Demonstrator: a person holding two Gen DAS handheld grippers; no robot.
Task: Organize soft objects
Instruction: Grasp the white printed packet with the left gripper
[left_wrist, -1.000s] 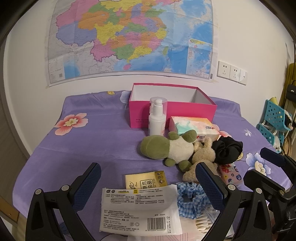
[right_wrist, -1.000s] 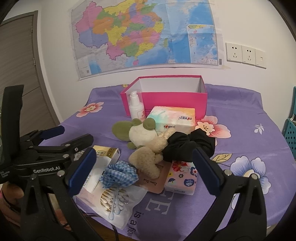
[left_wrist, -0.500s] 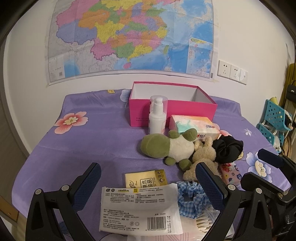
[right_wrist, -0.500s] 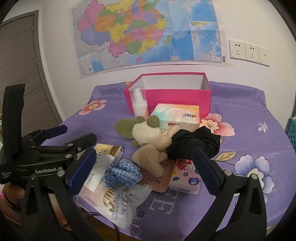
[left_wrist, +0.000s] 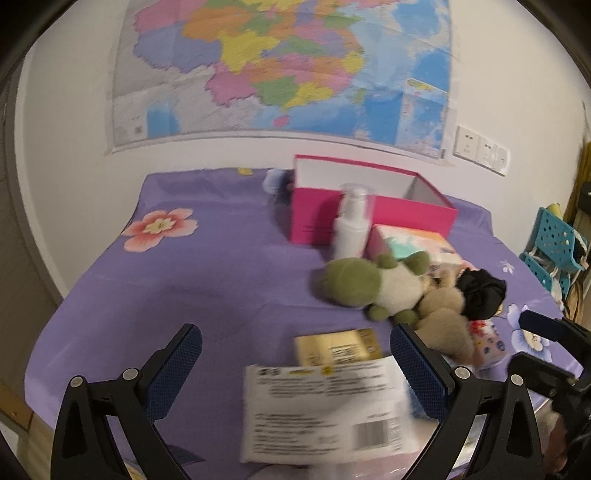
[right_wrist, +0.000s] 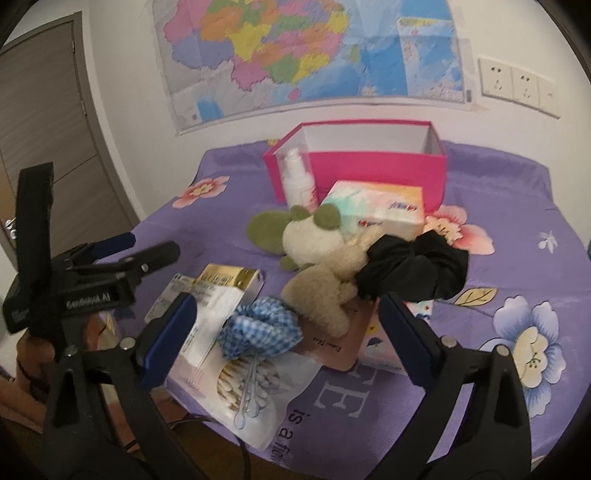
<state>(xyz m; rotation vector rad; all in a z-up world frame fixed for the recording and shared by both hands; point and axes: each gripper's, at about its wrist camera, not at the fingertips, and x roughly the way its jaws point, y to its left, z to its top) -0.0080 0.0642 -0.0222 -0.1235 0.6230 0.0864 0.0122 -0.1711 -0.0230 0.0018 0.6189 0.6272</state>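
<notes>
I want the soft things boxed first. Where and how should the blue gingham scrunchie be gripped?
Pinch the blue scrunchie across its puffed top fold, coming straight down with the open right gripper. It sits bunched high on the cotton swab bag, so a top pinch probably avoids catching the plastic or the beige plush beside it.

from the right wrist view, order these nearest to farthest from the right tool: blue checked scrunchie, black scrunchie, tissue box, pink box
From the right tool:
1. Blue checked scrunchie, between its fingers, slightly left.
2. Black scrunchie, ahead on the right.
3. Tissue box, behind the plush toys.
4. Pink box, farthest, near the wall.
</notes>
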